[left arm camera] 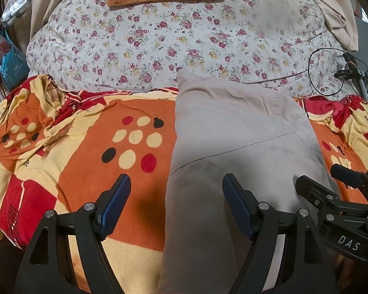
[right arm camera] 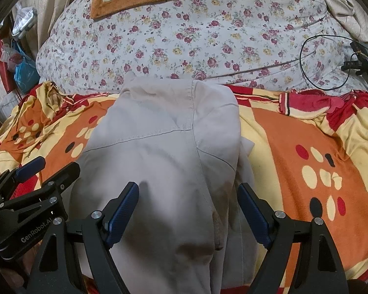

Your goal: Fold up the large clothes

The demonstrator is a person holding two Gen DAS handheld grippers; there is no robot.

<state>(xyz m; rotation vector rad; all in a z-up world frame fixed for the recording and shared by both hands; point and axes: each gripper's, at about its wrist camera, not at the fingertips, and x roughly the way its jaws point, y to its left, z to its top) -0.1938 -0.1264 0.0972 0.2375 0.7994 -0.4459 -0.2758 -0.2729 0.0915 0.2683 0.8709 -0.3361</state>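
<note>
**Q:** Where does the garment lie, and what holds it?

**A:** The beige trousers [right arm camera: 164,152], already doubled lengthwise by the look of the stacked edges at centre right of the right wrist view, lie in the middle of the frame on the orange spotted blanket [right arm camera: 294,147], their far end reaching the floral quilt [right arm camera: 184,31]. Nothing holds them. The right gripper [right arm camera: 189,210] stands with jaws spread wide above the near part of the cloth; the left gripper [left arm camera: 176,203] is likewise spread, straddling the trousers' left edge at lower centre.

**Q:** How is the next fold best made?

**A:** Probably by pinching all layers at both near corners, lifting evenly, and carrying them towards the far end. Catching only the top layer would skew the stack; the loose blanket beneath could be snagged too.
</note>
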